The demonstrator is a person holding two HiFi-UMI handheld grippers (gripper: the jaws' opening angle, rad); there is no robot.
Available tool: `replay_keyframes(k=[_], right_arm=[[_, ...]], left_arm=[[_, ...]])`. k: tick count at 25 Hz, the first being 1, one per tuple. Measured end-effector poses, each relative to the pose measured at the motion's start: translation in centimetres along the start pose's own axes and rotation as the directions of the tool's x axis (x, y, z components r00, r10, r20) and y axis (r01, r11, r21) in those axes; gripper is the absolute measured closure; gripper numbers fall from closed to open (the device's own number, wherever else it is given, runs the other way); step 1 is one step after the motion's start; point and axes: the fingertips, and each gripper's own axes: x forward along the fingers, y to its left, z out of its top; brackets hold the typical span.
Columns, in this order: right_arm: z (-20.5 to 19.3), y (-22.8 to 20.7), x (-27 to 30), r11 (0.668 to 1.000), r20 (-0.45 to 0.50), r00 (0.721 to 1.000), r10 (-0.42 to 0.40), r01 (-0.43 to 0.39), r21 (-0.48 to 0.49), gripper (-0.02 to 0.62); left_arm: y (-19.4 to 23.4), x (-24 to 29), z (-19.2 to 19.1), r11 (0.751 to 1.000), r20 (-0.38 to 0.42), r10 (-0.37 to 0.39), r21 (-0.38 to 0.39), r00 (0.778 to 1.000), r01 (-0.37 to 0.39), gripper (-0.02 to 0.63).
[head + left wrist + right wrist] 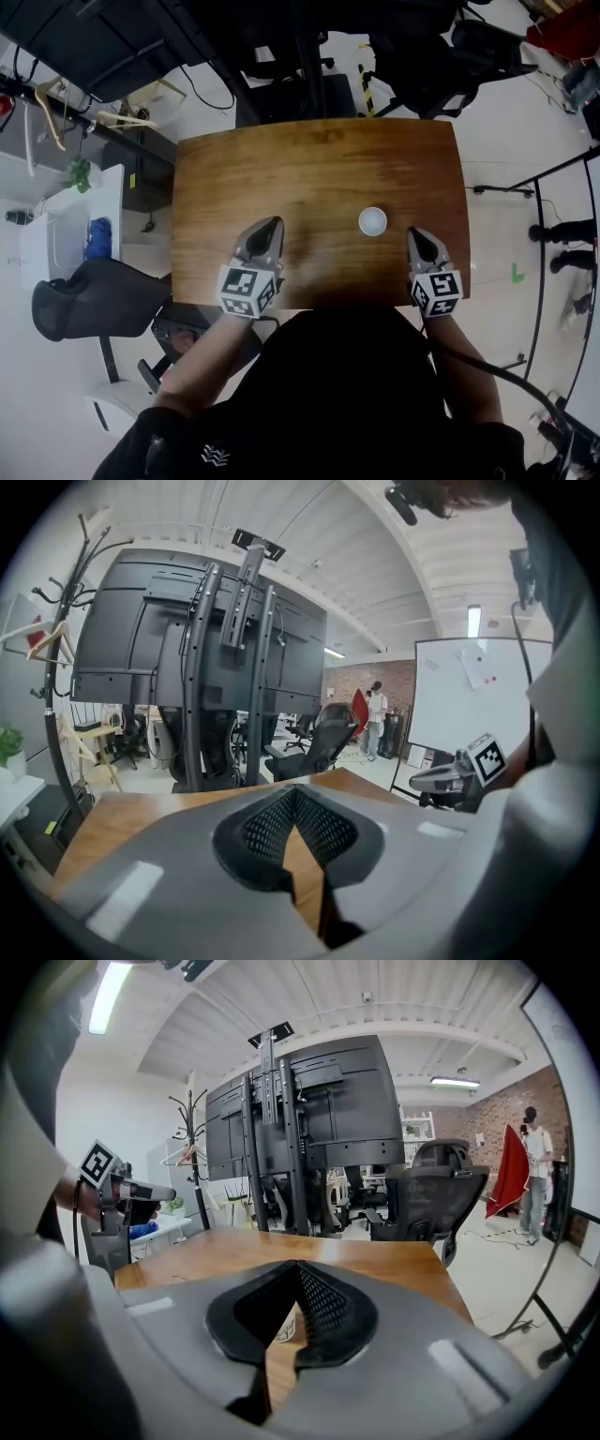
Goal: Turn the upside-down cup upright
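A small white paper cup [372,221] stands on the wooden table [309,159], right of centre; from above it shows a round white top, seemingly its open mouth. My right gripper [413,232] sits just right of the cup, shut and holding nothing. In the right gripper view a sliver of the cup [289,1326] shows through the slit under the closed tips of the right gripper [298,1265]. My left gripper [276,223] is left of the cup near the front edge, jaws together and empty; in its own view the left gripper [295,789] has only tabletop ahead.
Black monitor stands [300,56] and office chairs [431,56] crowd the floor beyond the table's far edge. Another black chair [84,291] and a white side desk [56,225] are at the left. A whiteboard [469,696] stands at the right.
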Motion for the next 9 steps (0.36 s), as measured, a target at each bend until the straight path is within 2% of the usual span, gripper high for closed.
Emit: replay_keyframes(k=[9], right_arm=[[-0.2,-0.8,0.6,1.000,-0.010,1.000,0.024,-0.024,0.001,0.594]], left_arm=[[-0.2,0.5,1.4,1.000,0.019,0.017,0.002,1.000,-0.017,0.606]])
